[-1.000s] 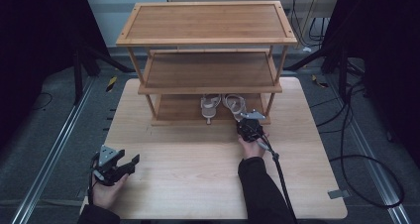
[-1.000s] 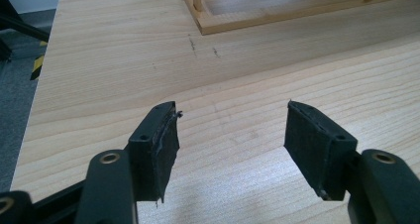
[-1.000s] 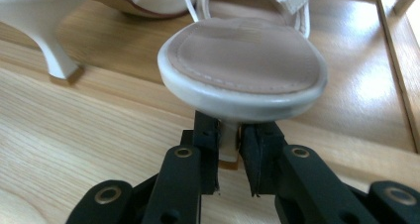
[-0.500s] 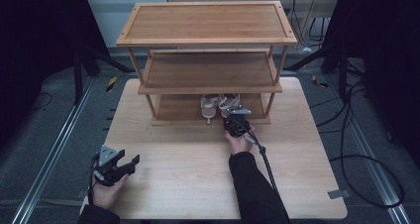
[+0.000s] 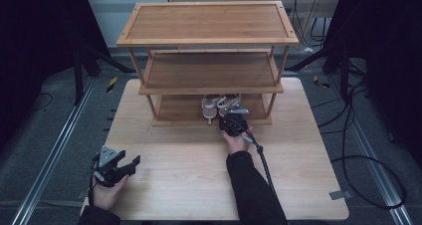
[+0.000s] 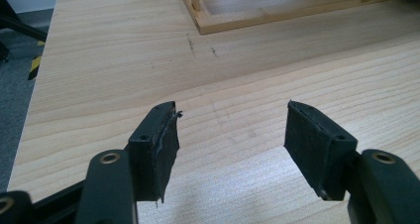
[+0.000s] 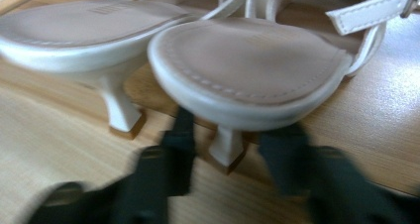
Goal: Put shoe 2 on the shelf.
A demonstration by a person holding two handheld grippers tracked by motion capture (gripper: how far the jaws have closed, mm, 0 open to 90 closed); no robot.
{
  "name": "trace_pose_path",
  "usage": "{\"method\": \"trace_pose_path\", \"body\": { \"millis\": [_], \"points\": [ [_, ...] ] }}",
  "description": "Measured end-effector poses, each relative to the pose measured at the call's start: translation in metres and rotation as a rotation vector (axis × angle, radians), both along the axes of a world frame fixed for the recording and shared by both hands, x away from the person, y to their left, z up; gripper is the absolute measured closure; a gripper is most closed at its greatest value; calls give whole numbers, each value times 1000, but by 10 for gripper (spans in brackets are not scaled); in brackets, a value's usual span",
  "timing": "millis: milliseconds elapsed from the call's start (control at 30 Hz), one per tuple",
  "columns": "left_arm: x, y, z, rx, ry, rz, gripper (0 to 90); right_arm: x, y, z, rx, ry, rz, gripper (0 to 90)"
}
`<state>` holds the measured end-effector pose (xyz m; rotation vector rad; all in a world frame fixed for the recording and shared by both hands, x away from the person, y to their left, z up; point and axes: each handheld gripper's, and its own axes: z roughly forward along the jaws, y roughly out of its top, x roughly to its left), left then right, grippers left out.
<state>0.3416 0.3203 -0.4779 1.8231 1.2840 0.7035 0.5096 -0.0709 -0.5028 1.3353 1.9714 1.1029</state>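
Pale wood forms the table, and both forearms enter it from the near edge in the high view. At about 7 o'clock on the table, the left gripper is held in the left hand just above the surface, with its grey three-cornered plate on top. Its jaws stand wide apart with nothing between them; in the left gripper view the left gripper has only bare table between the two black pads. Farther in, near 12 o'clock of the table centre, the right hand holds the right gripper at the front edge of the rack, a three-level wooden shelf unit standing on the far half of the table. A black cable trails from this gripper back toward 5 o'clock. In the right gripper view the right gripper is blurred; its jaws have just been opening and now stand on either side of the thin heel of the right sandal, with visible gaps, so the pads do not press on it. The left sandal stands just beside it at 10 o'clock in that view, the two soles touching or nearly so. Both white sandals rest on the lowest shelf of the rack, heels toward the person.
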Motion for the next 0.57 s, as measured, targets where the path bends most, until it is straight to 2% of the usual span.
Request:
{"method": "trace_pose_path", "body": {
  "millis": [33,67,100,133,200,233,333,367,400,433,500,533,567],
  "points": [
    [0,0,0,0,0,0,361,0,0,0,0,0,0,500],
    [0,0,0,4,2,-2,359,-7,-4,2,-29,-4,25,409],
    [0,0,0,4,2,-2,357,-7,-4,2,-29,-4,25,409],
    [0,0,0,3,1,0,355,-17,-11,6,-55,-17,42,350],
    [0,0,0,4,1,-1,354,-24,-16,9,-60,-29,44,326],
    [1,0,-1,3,3,-3,350,-36,-29,16,-64,-38,57,282],
    [1,-1,-1,3,9,-2,339,-55,-51,27,-38,-45,65,219],
    [1,-1,-1,4,9,-1,339,-55,-51,27,-38,-45,65,219],
    [2,0,-1,1,9,-1,333,-62,-58,29,-23,-50,65,208],
    [2,0,-2,5,12,-6,318,-76,-73,31,-19,-56,73,161],
    [4,1,-3,-3,24,-7,307,-92,-87,30,-24,-64,72,149],
    [4,1,-3,-3,24,-7,303,-92,-87,30,-24,-64,72,149],
    [4,1,-4,-4,27,-6,299,-107,-102,27,-15,-77,63,149]
  ]
}}
